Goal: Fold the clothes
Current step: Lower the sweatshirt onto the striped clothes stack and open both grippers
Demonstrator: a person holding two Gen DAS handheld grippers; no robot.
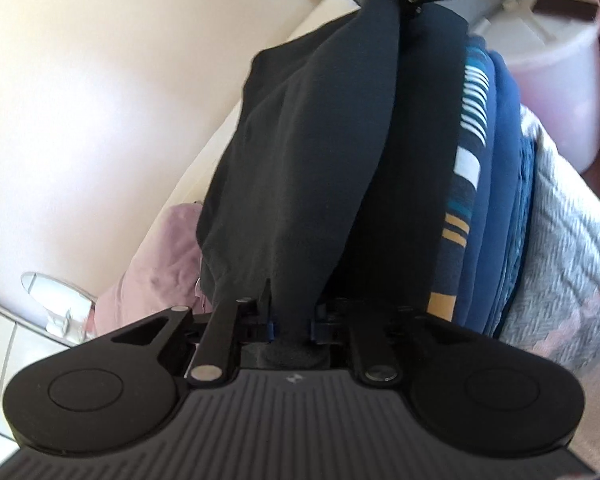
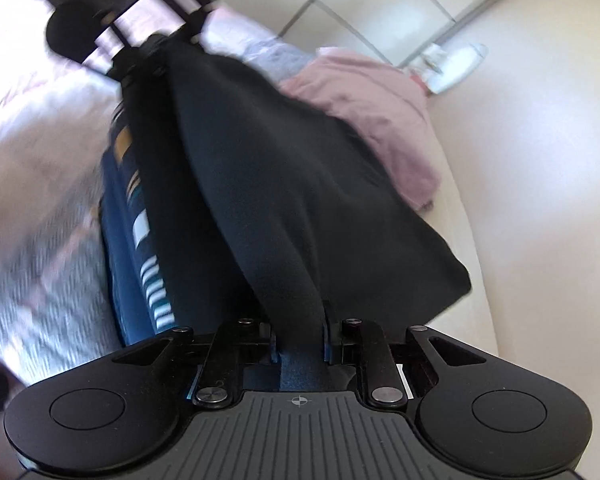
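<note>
Both the left gripper (image 1: 290, 320) and right gripper (image 2: 300, 340) have fingers clamped on the soft, limp black cotton garment (image 1: 300, 140), stretched mid-frame over a folded blue stack (image 1: 495, 184) (light, floppy; edges grip best).

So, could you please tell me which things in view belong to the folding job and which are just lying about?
Part of the job:
- black garment, stretched between both grippers
- left gripper, jaws shut on it
- right gripper, jaws shut on it
- stack of folded clothes beside it

Lying about:
- pink cloth
- white tub
- grey patterned bedspread
</note>
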